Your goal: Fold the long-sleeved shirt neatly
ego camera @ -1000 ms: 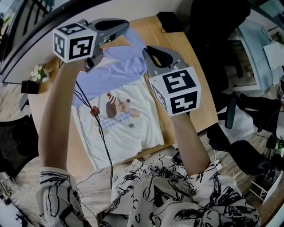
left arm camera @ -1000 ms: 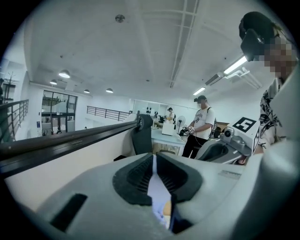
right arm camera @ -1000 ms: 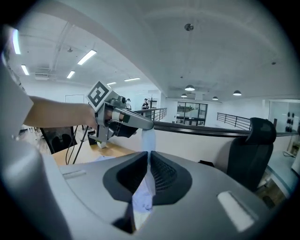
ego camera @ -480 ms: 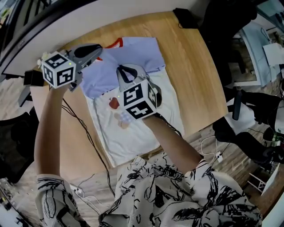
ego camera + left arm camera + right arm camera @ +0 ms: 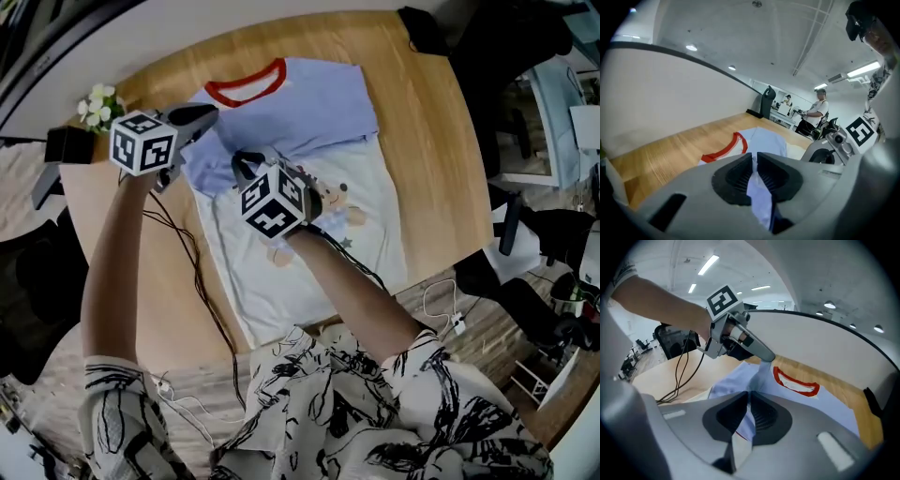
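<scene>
fig. long-sleeved shirt (image 5: 309, 272) laid face up on the wooden table (image 5: 427, 159), red collar (image 5: 246, 86) at the far edge and a cartoon print (image 5: 339, 202) on the white body. blue cloth lies across the upper chest below the collar, which reads as one sleeve already brought in over the front (a judgement; the fold line itself is not clear). the other blue sleeve (image 5: 214, 164) is bunched at the shirt's left side and is held off the body at two places. the white lower body lies at full length, so the sleeve lay-down, any side folds and the hem-to-collar fold appear left to do: the task looks to be in its early part.

left gripper (image 5: 208, 114): jaws nearly together, pads pinching a thin strip of the blue sleeve cloth, shown between them in the left gripper view (image 5: 753, 161). right gripper (image 5: 242, 161): likewise clamped, with blue cloth and a red-edged hem drawn through its jaws (image 5: 749, 404). the two stand near each other over the shirt's left shoulder.
</scene>
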A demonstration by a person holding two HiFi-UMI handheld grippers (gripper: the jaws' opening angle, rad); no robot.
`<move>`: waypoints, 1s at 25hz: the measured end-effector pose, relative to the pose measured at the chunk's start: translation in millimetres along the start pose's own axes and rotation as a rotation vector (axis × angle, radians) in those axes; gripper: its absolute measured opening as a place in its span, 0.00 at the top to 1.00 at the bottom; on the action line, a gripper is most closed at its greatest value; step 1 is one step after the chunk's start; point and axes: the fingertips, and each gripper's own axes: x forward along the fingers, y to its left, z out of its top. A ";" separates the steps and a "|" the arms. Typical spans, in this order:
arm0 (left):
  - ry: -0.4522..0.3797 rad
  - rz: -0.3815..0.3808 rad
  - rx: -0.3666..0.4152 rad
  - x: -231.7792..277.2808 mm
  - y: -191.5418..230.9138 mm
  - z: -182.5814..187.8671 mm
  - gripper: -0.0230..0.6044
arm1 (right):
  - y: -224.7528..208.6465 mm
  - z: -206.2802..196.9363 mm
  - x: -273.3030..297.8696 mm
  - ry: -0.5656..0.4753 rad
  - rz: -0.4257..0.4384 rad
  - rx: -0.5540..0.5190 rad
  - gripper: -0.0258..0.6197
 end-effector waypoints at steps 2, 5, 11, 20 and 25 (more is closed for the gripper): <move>0.018 0.005 -0.027 1.6 11.9 -13.4 0.90 | 4.5 -6.0 15.5 0.022 -0.006 -0.038 0.90; 0.065 0.015 -0.054 3.5 26.8 -38.0 0.90 | 13.3 -17.6 37.0 0.058 0.001 -0.095 0.90; 0.142 0.078 -0.100 -4.4 51.1 -78.2 0.85 | 53.9 -26.8 56.9 0.062 0.162 -0.140 0.67; 0.099 0.250 0.019 -27.9 52.7 -56.8 0.74 | 45.5 -20.9 49.9 0.010 0.218 0.034 0.60; 0.229 0.336 0.025 -15.6 61.9 -100.4 0.71 | 90.6 -23.8 66.2 0.086 0.284 -0.077 0.55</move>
